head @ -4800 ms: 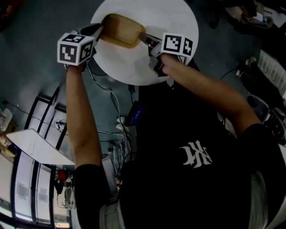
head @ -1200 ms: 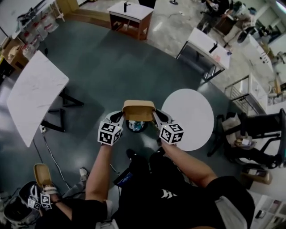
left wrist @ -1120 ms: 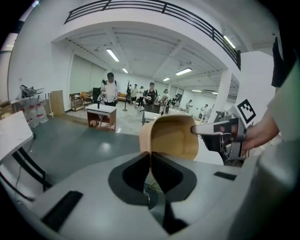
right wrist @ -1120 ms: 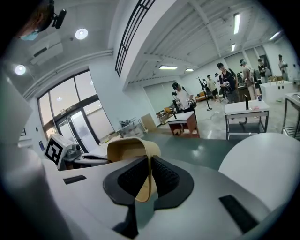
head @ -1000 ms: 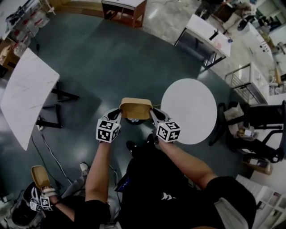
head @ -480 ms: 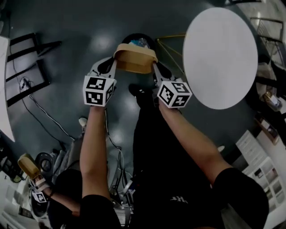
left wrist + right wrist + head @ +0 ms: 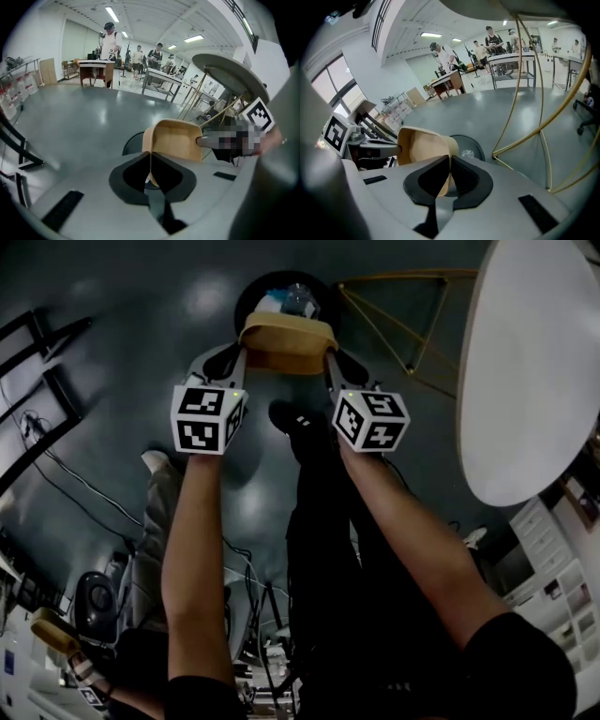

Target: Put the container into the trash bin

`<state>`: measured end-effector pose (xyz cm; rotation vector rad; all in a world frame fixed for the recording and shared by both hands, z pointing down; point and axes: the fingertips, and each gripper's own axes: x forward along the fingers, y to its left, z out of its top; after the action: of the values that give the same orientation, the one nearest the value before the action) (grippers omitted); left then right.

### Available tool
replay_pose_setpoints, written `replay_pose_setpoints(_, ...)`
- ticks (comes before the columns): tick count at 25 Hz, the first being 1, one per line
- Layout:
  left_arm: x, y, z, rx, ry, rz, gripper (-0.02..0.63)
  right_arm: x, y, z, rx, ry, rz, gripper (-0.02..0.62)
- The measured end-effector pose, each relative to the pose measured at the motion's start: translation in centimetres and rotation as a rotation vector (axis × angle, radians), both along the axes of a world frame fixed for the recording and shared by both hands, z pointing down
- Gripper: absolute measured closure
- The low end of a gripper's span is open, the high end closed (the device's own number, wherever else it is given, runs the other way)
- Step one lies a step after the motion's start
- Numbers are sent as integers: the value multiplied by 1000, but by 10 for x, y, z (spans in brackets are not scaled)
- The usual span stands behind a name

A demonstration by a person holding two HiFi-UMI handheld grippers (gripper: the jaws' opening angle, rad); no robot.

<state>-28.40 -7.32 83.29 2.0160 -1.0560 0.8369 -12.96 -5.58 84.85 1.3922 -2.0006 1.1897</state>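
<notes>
The container (image 7: pixel 286 345) is hanging right over the black trash bin (image 7: pixel 246 298), a round white counter (image 7: pixel 534 381) on gold wire legs (image 7: pixel 403 334) standing close beside. Tan, shallow, empty; left tool (image 7: pixel 241 352) and right tool (image 7: pixel 329 357) are pinching its opposite rims.

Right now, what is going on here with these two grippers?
A person holds a tan container by its two ends, with the left gripper and the right gripper each shut on its thin rim. It hangs over a dark round trash bin on the floor, beside a white round table. It is not yet released.
</notes>
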Motion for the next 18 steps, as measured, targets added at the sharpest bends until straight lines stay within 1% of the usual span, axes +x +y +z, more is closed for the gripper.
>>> replay_pose_setpoints(4,1,-6,41,-13,-14,-10,595,2,-5,34,-11,26,-24,548)
replay_pose_setpoints(7,-1,-5,68,-34,-32,-12,595,1,-9,52,-27,50,-36,548)
replay_pose_setpoints(10,-3,-6,93,-64,-32,-24,594,-1,-18,70,-37,77,-43,548)
replay_pose_setpoints(12,-5,-3,110,-80,-34,-24,591,-3,-19,79,-43,101,-70,548)
replay_pose_setpoints(14,-4,0,120,-91,-35,-25,588,-2,-19,86,-50,117,-93,548)
replay_pose_setpoints(18,4,1,127,-91,-55,-29,586,6,-17,94,-75,122,-76,548)
